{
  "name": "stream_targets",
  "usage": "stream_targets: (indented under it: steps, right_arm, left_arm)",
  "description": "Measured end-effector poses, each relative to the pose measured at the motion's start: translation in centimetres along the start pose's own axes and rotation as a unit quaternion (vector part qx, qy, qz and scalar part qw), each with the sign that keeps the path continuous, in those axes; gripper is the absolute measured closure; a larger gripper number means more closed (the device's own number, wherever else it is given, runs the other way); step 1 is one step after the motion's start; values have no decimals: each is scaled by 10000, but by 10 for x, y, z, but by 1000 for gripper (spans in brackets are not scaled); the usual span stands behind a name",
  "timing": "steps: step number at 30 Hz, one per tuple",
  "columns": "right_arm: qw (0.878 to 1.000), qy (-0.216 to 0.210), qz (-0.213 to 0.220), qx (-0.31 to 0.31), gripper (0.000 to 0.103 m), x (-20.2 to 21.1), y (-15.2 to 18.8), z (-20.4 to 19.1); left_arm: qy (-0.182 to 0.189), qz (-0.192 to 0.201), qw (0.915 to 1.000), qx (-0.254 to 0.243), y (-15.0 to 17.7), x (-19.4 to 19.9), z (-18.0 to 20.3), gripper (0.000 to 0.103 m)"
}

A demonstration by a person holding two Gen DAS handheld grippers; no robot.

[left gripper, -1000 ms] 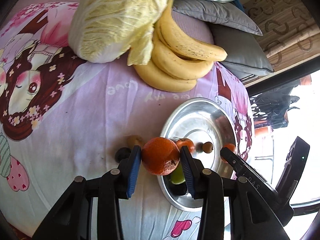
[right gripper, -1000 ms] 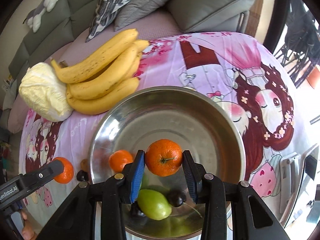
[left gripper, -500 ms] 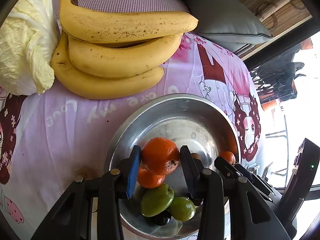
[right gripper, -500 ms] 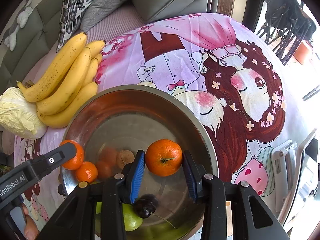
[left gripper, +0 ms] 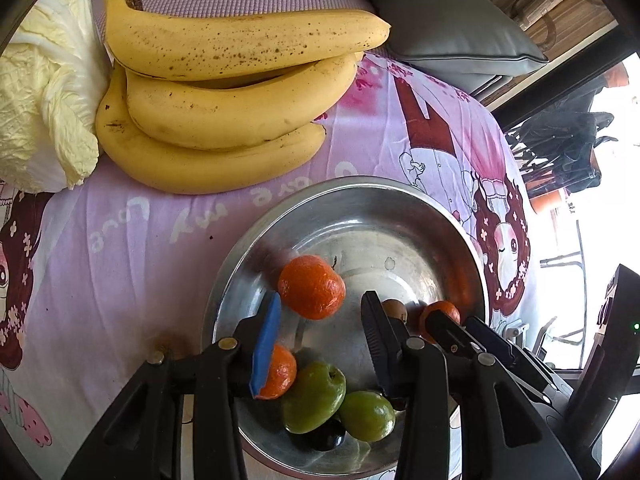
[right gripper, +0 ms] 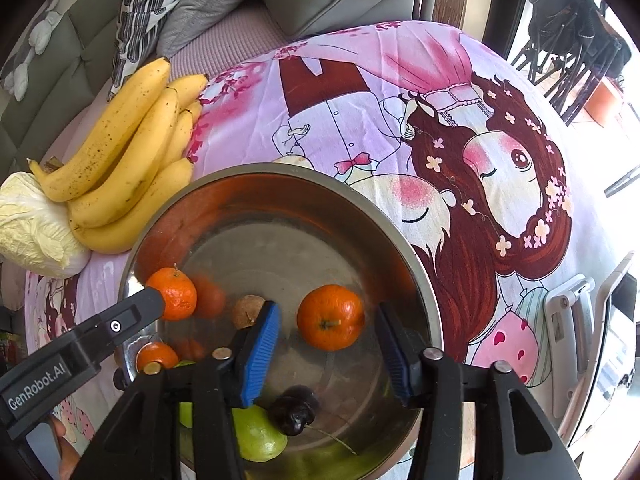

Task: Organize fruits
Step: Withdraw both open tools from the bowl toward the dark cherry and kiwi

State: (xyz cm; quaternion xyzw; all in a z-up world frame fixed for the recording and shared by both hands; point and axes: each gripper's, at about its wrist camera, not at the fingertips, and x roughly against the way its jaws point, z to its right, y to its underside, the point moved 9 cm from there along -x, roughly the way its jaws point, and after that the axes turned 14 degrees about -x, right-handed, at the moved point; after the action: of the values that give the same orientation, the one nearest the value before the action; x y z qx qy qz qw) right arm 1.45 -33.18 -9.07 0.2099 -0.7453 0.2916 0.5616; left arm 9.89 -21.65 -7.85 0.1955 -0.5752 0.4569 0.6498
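Both claws are being opened over the bowl (right gripper: pixel 404 240), near the table's middle. The right claw (right gripper: pixel 328 344) has released its orange (right gripper: pixel 331 322); the left claw (left gripper: pixel 320 344) its orange (left gripper: pixel 311 292), so each rests inside.

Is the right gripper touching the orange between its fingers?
Apart. The right wrist view shows bare bowl on both sides of the orange; the right gripper is opening.

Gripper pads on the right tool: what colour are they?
Bright blue, ribbed pads on black fingers, clearest in the right wrist view.
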Motion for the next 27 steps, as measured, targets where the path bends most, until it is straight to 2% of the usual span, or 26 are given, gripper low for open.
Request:
stream_targets:
  steps: [5, 9, 13, 15, 18, 22, 27]
  right_arm:
    - [9999, -56, 148, 38, 39, 10, -4, -2]
    - [9997, -47, 237, 68, 34, 15, -5, -4]
    - [9995, -73, 282, 114, 24, 17, -4, -7]
    - [9994, -72, 293, 149, 22, 18, -3, -8]
    - [9992, -39, 331, 211, 12, 18, -3, -9]
    - [9988, 85, 353, 344, 7, 15, -2, -12]
    - [9987, -64, 360, 368, 2, 17, -1, -17]
  left_arm:
    - [-63, 55, 10000, 53, 0, 9, -3, 54]
    - [-139, 149, 9998, 49, -1, 16, -4, 41]
    - [-288, 161, 9995, 6, -1, 18, -9, 39]
    - [-340, 165, 9993, 24, -1, 19, -12, 31]
    - [-490, 216, 9985, 93, -1, 21, -21, 24]
    - [-640, 226, 9971, 344, 6, 22, -40, 21]
    - [-712, 222, 9944, 746, 21, 27, -65, 21]
